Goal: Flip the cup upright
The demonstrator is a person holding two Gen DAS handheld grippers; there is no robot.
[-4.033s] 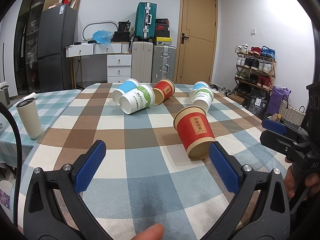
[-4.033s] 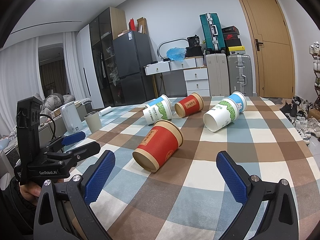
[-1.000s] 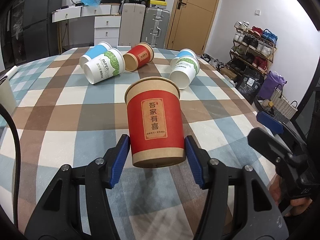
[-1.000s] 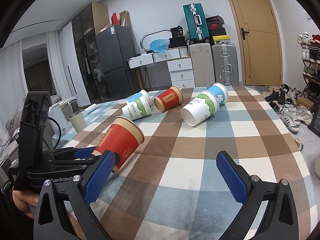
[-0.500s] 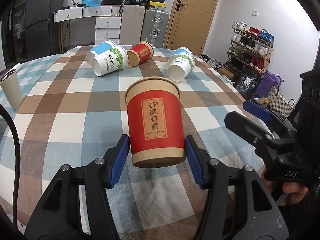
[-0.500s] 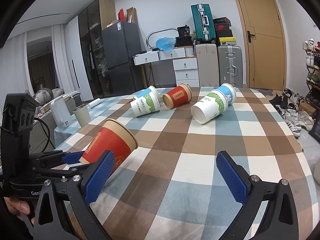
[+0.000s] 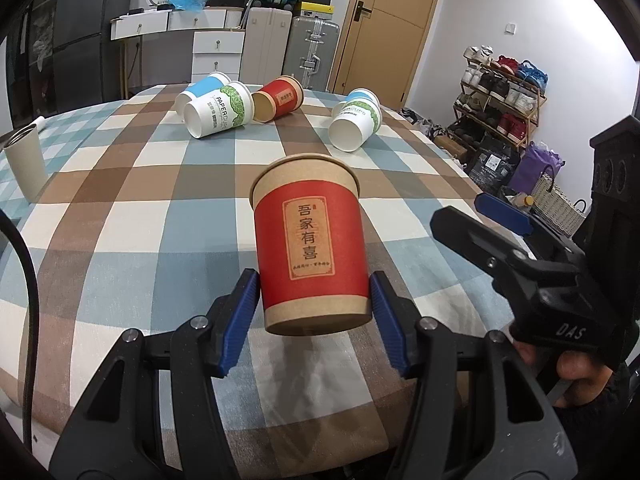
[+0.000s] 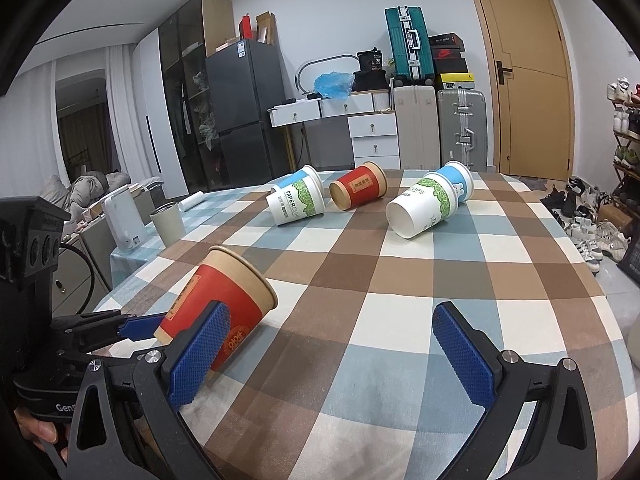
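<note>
My left gripper [image 7: 314,320] is shut on a red paper cup [image 7: 311,246] with a brown rim, gripping it near its base. The cup's mouth is up and it hangs just above the checked tablecloth [image 7: 140,216]. In the right wrist view the same cup [image 8: 224,300] leans, mouth up and to the right, at the table's near left. My right gripper [image 8: 332,356] is open and empty, low over the cloth to the right of the cup. It also shows in the left wrist view [image 7: 504,220] at the right.
Several cups lie on their sides at the far end: a white and green one [image 8: 298,202], a red one [image 8: 360,186], and a white one [image 8: 424,208] with a blue one behind. A grey tumbler [image 7: 24,160] stands at the left. The table edge is near.
The left gripper has lifted the red cup and turned it mouth-up over the last seconds; since half a second ago it has come nearer the table's front edge. The right gripper stays open.
</note>
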